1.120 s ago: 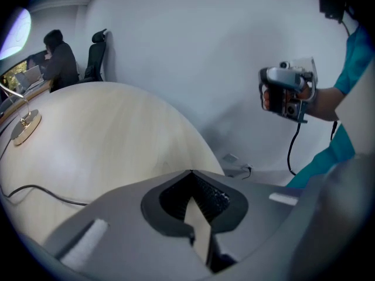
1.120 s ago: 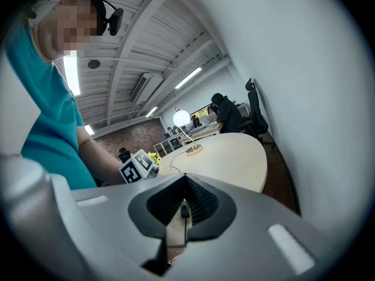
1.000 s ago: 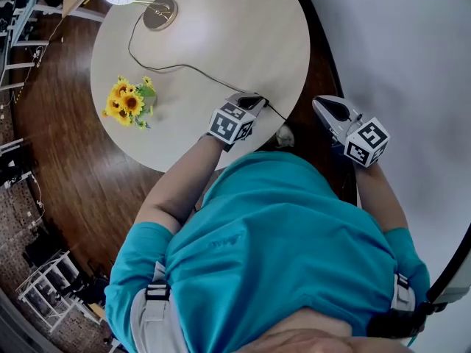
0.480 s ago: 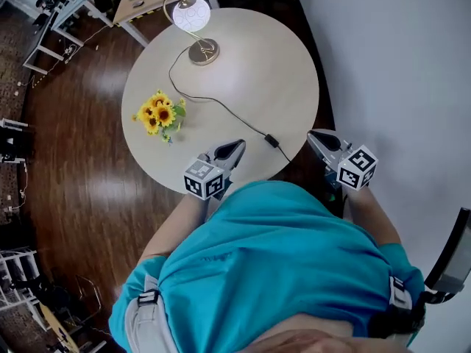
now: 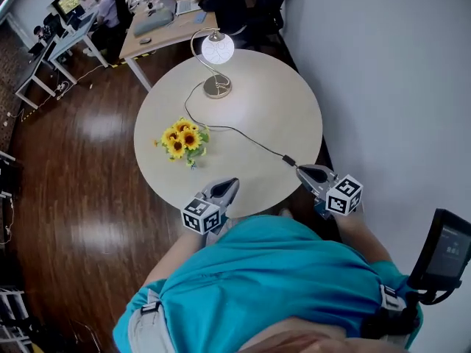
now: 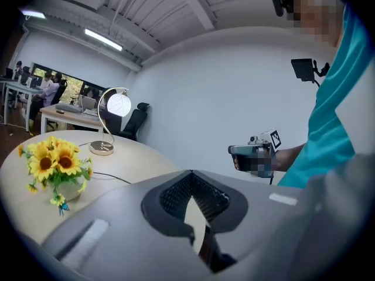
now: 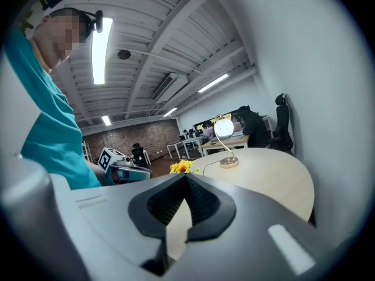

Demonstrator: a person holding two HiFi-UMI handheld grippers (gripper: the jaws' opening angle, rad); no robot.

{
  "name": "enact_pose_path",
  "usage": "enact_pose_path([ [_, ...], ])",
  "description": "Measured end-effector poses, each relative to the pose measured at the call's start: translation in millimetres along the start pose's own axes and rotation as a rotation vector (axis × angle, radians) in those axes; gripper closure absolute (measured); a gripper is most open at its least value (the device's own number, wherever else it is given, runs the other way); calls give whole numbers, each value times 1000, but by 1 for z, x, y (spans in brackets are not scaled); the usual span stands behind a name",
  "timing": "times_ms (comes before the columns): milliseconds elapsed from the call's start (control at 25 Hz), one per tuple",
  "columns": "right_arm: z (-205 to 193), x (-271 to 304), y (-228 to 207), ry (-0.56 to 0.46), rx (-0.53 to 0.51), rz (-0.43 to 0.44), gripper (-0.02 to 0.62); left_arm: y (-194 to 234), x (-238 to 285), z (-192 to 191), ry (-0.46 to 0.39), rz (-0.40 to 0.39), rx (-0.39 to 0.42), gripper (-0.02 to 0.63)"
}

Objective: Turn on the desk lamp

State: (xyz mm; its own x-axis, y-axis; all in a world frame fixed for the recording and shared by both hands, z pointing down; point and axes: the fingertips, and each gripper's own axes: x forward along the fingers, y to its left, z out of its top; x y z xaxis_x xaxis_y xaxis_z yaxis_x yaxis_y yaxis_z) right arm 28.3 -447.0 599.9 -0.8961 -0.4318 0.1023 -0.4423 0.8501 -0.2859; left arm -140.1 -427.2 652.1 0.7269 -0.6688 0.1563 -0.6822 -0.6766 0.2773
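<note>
The desk lamp's round globe (image 5: 218, 50) glows white above its brass base (image 5: 217, 87) at the far side of the round table (image 5: 257, 101). A black cord runs from the base to an inline switch (image 5: 288, 160) near the table's front right edge. My left gripper (image 5: 229, 184) is shut and empty, over the near edge. Just off the rim, a little short of the switch, my right gripper (image 5: 302, 170) is also shut and empty. The lit globe (image 6: 119, 104) shows in the left gripper view, and the lamp (image 7: 223, 127) in the right gripper view.
A vase of sunflowers (image 5: 182, 140) stands left of the cord. A white wall (image 5: 397, 87) runs close along the table's right side. Office desks (image 5: 158, 28) with seated people and dark chairs lie beyond. A dark screen on a stand (image 5: 447, 248) is at my right.
The left gripper has drawn back from the cord switch to the table's near edge. I have stepped back, so the whole table shows. The lamp glows in every frame.
</note>
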Motion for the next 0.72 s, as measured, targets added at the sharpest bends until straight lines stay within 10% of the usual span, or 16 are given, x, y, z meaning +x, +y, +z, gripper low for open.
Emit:
enact_pose_path([
  [360, -7, -51, 68, 20, -15, -68, 594, -62, -30, -3, 19, -92, 8, 583],
  [720, -33, -188, 123, 27, -99, 50, 594, -223, -32, -42, 16, -25, -32, 583],
])
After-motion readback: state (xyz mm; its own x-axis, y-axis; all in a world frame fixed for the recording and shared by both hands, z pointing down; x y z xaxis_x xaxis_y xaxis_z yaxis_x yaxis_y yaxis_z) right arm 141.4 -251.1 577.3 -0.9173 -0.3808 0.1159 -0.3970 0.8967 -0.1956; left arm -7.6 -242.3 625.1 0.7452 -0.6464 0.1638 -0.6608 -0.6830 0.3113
